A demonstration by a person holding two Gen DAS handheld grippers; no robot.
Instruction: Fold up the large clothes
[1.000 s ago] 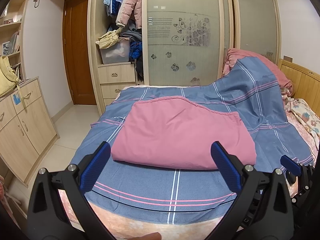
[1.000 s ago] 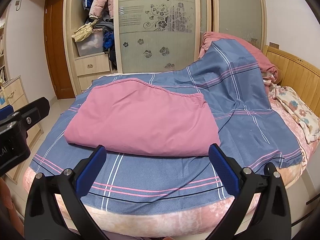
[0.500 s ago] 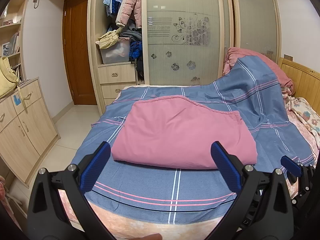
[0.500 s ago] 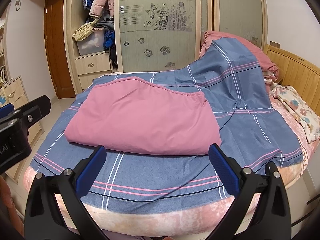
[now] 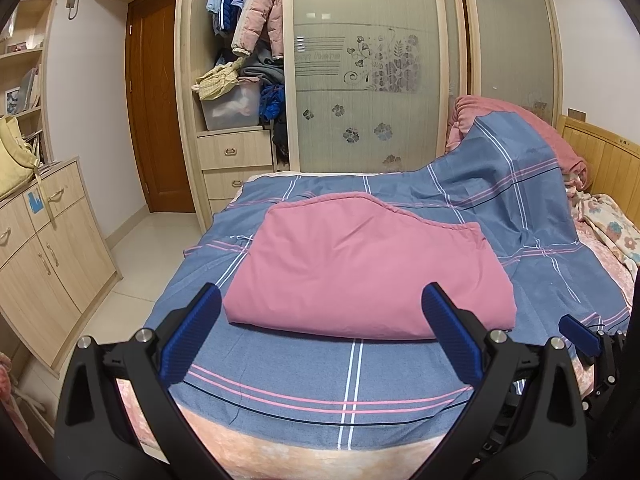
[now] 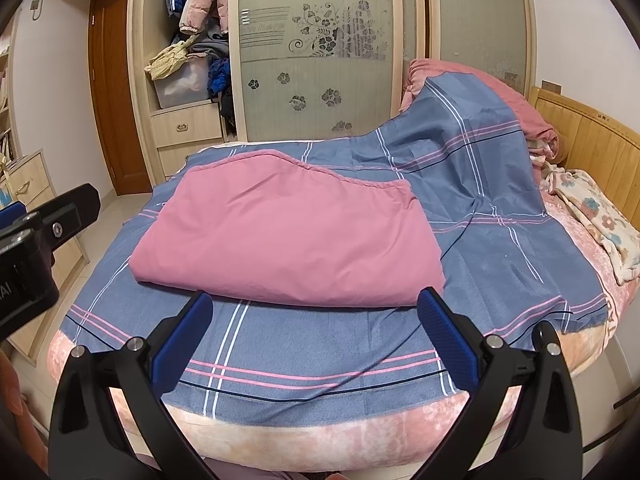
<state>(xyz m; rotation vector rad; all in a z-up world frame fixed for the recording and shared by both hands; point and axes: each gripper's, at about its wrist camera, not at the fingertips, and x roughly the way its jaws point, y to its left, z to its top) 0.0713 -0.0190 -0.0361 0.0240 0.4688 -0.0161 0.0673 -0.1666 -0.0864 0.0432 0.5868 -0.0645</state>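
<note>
A pink cloth (image 5: 360, 272) lies folded in a flat rectangular stack on a blue striped sheet (image 5: 352, 368) on the bed; it also shows in the right wrist view (image 6: 288, 240). My left gripper (image 5: 322, 336) is open and empty, held in front of the stack's near edge above the sheet. My right gripper (image 6: 314, 336) is open and empty, also short of the stack's near edge. The right gripper's blue tip shows at the right edge of the left wrist view (image 5: 580, 334).
The blue sheet (image 6: 460, 152) rises over a pink quilt (image 6: 500, 92) at the back right. A wooden headboard (image 6: 580, 132) and a floral blanket (image 6: 600, 220) are at right. An open wardrobe (image 5: 240, 100) and a low cabinet (image 5: 44, 252) stand at left.
Both views have drifted very slightly; the cloth lies as before and both grippers stay open.
</note>
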